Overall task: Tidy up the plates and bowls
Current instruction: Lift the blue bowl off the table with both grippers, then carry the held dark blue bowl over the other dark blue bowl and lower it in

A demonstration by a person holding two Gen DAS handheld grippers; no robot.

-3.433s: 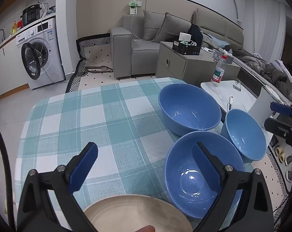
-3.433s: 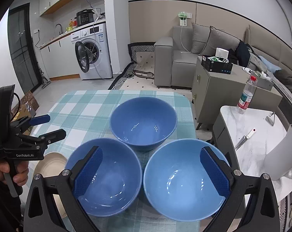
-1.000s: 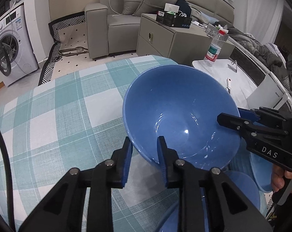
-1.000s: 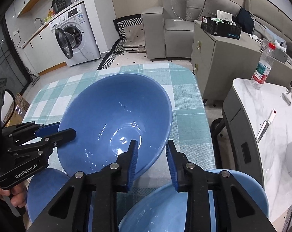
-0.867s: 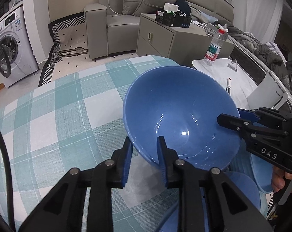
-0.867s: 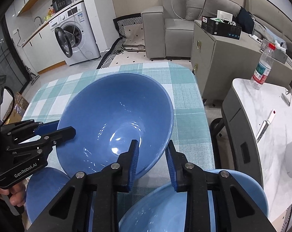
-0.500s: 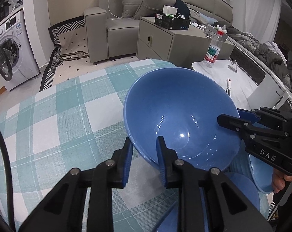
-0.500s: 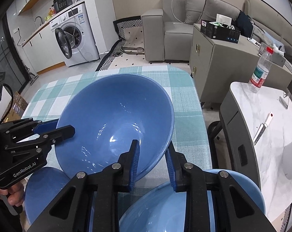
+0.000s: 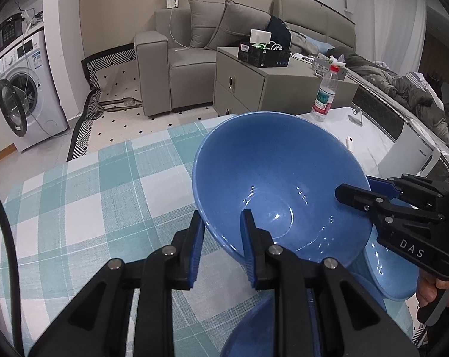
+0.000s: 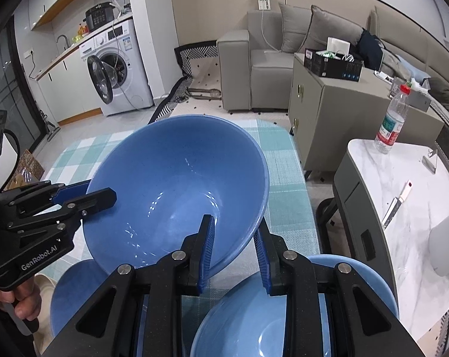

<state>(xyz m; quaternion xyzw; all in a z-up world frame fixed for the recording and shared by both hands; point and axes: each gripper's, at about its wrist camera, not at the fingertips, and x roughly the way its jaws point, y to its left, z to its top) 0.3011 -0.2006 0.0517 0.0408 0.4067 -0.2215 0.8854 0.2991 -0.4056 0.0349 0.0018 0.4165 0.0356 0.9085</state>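
Left wrist view: the left gripper (image 9: 221, 232) pinches the near rim of a big blue bowl (image 9: 272, 184), held tilted above the checked table (image 9: 75, 208). At 3 o'clock the right gripper (image 9: 355, 193) clamps the opposite rim. Two more bowls sit below, at 5 o'clock (image 9: 391, 270) and 6 o'clock (image 9: 254, 333).

Right wrist view: the right gripper (image 10: 234, 244) nips the rim at 6 o'clock, and the left gripper (image 10: 99, 196) at 9.
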